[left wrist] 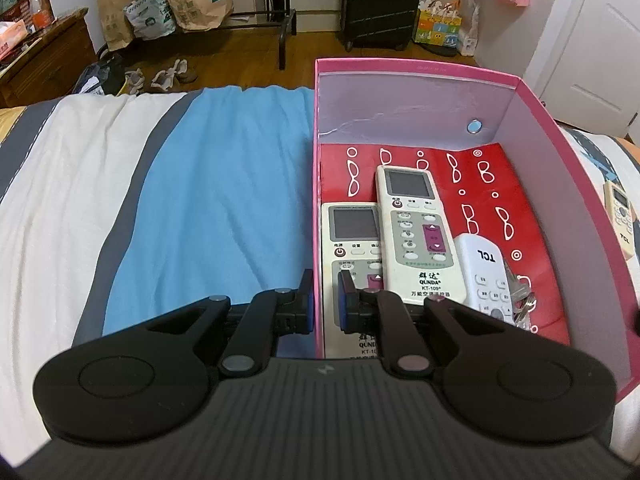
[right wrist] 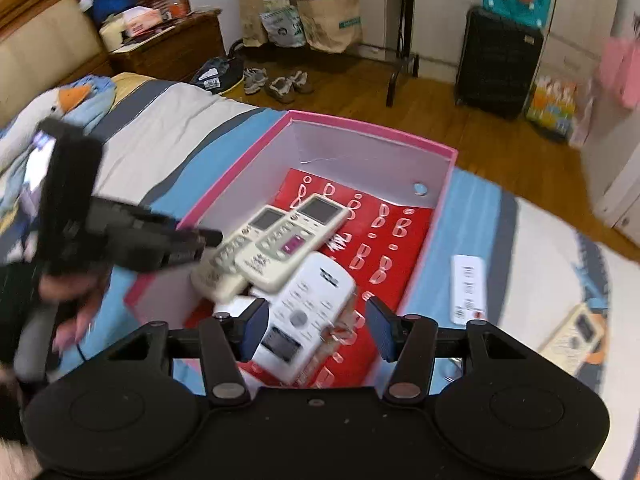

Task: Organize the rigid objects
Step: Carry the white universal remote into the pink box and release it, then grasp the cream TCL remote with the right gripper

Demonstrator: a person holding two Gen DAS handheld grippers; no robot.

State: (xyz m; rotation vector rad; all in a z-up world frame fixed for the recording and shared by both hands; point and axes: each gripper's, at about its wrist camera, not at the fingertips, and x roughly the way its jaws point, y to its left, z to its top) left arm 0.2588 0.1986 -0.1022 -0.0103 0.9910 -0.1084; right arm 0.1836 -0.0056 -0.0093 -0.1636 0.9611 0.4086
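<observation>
A pink box (left wrist: 560,160) with a red patterned lining sits on the bed and holds three remotes: a cream remote at its left wall (left wrist: 352,232), a cream QUNDA remote (left wrist: 416,232) overlapping it, and a white TCL remote (left wrist: 486,276) beside a bunch of keys (left wrist: 524,300). My left gripper (left wrist: 324,304) straddles the box's left wall (left wrist: 317,216), shut on it. My right gripper (right wrist: 316,328) is open and empty above the white TCL remote (right wrist: 308,308) in the box (right wrist: 440,208). The left gripper (right wrist: 200,240) shows at the box's left wall.
Two more remotes lie on the bed right of the box: a white one (right wrist: 468,288) and a cream one (right wrist: 572,336), also in the left wrist view (left wrist: 620,216). A blue towel (left wrist: 216,200) covers the bed left of the box. A suitcase (left wrist: 380,0) and paper bags stand on the floor beyond.
</observation>
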